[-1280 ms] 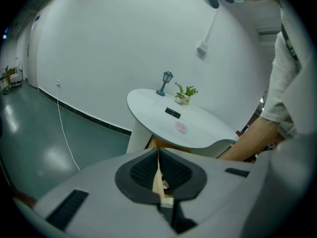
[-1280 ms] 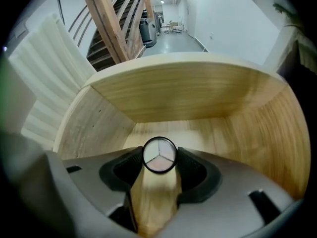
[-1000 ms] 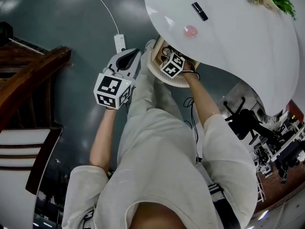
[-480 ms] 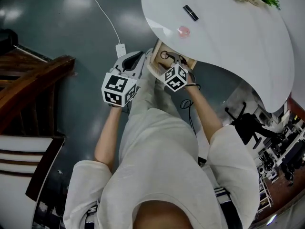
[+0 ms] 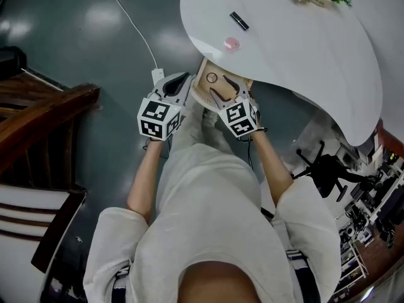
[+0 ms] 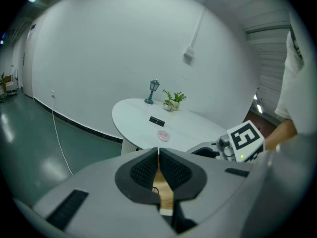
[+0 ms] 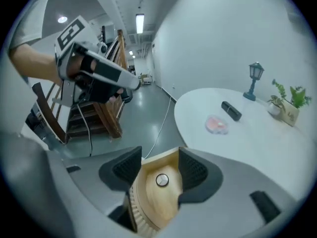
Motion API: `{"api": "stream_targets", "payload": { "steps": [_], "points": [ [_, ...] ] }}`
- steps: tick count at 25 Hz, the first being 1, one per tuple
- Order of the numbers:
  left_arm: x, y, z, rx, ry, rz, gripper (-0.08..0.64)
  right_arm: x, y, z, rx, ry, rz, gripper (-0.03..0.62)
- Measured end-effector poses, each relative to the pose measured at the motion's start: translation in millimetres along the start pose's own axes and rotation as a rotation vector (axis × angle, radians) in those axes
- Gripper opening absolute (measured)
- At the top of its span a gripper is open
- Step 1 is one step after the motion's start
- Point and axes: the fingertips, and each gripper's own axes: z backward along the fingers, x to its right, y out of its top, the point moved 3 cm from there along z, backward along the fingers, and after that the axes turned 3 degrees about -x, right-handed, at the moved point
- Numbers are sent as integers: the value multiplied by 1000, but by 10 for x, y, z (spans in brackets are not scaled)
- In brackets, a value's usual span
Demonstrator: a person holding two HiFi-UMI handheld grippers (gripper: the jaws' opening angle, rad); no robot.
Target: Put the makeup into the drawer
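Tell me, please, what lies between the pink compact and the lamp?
The black makeup case lies between the pink compact and the lamp, as the right gripper view shows.

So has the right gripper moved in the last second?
Yes. The right gripper has drawn back out of the drawer toward the person; its empty jaws closed slightly.
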Motion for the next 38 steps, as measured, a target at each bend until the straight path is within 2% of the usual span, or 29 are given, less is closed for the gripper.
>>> {"api": "stream_targets", "payload": {
  "steps": [3,7,15,21,25,28,32,35,38],
  "points": [
    [79,19,3,7,-4,-4,17,122,110,180,46,-42,-47,232],
    [164,50,3,16,-9,-12,17,344,245,285,79,-91,-57,242],
    [169,116,40,32,-8,-13,17,939,471,92,39,-154,-81,287],
    [69,144,71,32,1,-8,17,1155,497,-199,-59,-138,-82,307],
    [-6,167,89,32,6,-4,17,1184,517,-315,-90,-122,-93,296],
    [-38,178,89,33,7,-3,17,1163,507,-332,-97,-92,-118,277],
    [-38,195,61,34,2,-1,17,1208,517,-329,-82,-106,-123,234],
    [-18,190,49,36,-1,0,15,1233,561,-347,-52,-116,-117,229],
    [16,186,46,37,-3,-2,15,1226,499,-309,-68,-112,-118,229]
  ]
}}
